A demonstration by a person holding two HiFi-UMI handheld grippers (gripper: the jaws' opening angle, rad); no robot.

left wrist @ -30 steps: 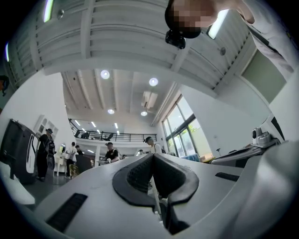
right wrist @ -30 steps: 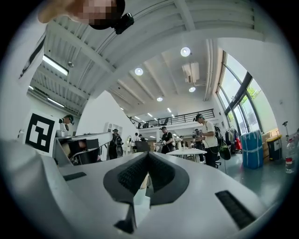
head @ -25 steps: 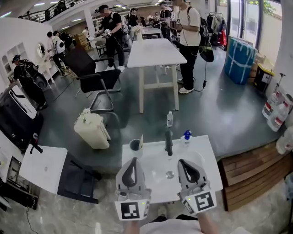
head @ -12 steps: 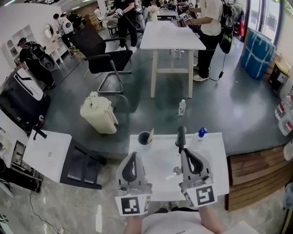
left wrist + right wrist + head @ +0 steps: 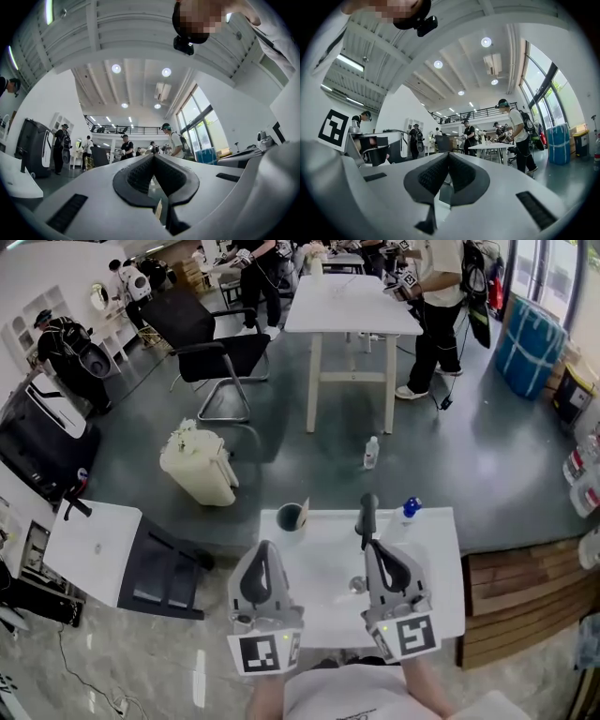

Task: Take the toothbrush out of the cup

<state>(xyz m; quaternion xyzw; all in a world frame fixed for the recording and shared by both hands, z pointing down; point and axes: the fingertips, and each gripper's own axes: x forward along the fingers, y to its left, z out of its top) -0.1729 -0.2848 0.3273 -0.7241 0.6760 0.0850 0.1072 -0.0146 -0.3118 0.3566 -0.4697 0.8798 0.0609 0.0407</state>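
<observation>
A dark cup (image 5: 290, 517) stands at the far left corner of the white washbasin top (image 5: 427, 568). A pale toothbrush (image 5: 304, 511) leans out of it. My left gripper (image 5: 262, 547) hovers over the basin's near left part, short of the cup, with its jaws closed and nothing between them. My right gripper (image 5: 373, 547) hangs over the bowl beside the dark tap (image 5: 367, 517), also shut and empty. In the left gripper view the left gripper (image 5: 153, 157) points slightly upward into the hall, and the cup is not clearly seen. The right gripper (image 5: 448, 154) shows its pads meeting.
A blue-capped bottle (image 5: 406, 512) stands at the basin's far right. On the floor beyond are a cream bin (image 5: 199, 468) and a small water bottle (image 5: 371, 452). A white side table (image 5: 94, 549) is left, wooden boards (image 5: 516, 587) right. People stand around a far table (image 5: 352, 306).
Both grippers drifted a little leftward over the basin, then held still. The head view tilted, so the room shifted in frame. Both pairs of jaws stayed shut.
</observation>
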